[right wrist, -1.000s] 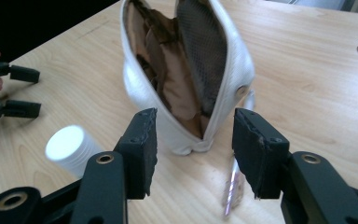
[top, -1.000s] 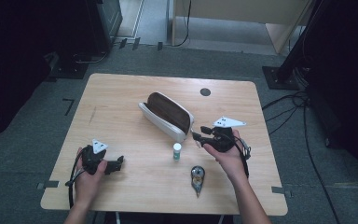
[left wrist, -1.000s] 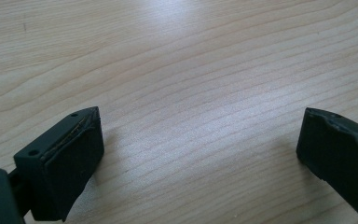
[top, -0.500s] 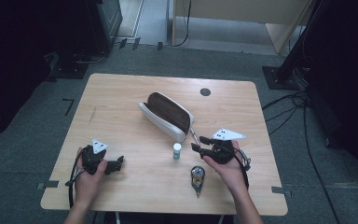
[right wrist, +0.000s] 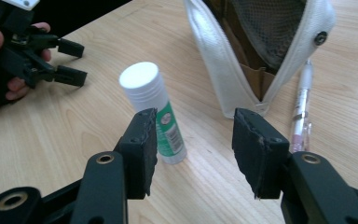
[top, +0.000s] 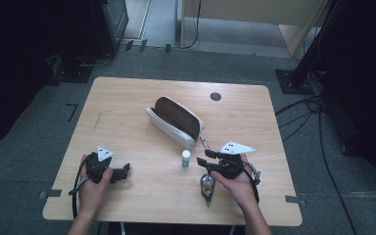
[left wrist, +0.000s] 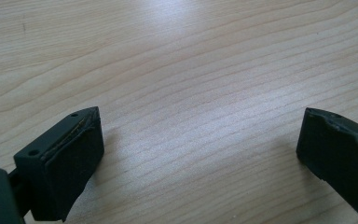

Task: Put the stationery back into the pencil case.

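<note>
A white pencil case (top: 175, 119) lies open at the table's middle, its brown lining showing; the right gripper view looks into its mesh-lined mouth (right wrist: 261, 42). A white-capped glue stick (top: 186, 158) (right wrist: 153, 107) stands upright just in front of it. My right gripper (top: 208, 158) (right wrist: 193, 128) hovers beside the stick, open, with nothing between the jaws; the stick is just beyond its left jaw. My left gripper (top: 125, 171) (left wrist: 200, 126) rests open over bare wood at the front left. In the right gripper view that left gripper (right wrist: 67, 60) sits in a hand at the upper left.
A pen (top: 205, 142) (right wrist: 302, 112) lies by the case's near corner. A small dark rounded object with a pointed end (top: 207, 186) lies under my right hand near the front edge. A round dark port (top: 215, 96) marks the wooden table (top: 127, 112) at the back.
My right gripper has come toward the table's front edge and sunk a little, closing in on the glue stick. The left gripper has stayed in place.
</note>
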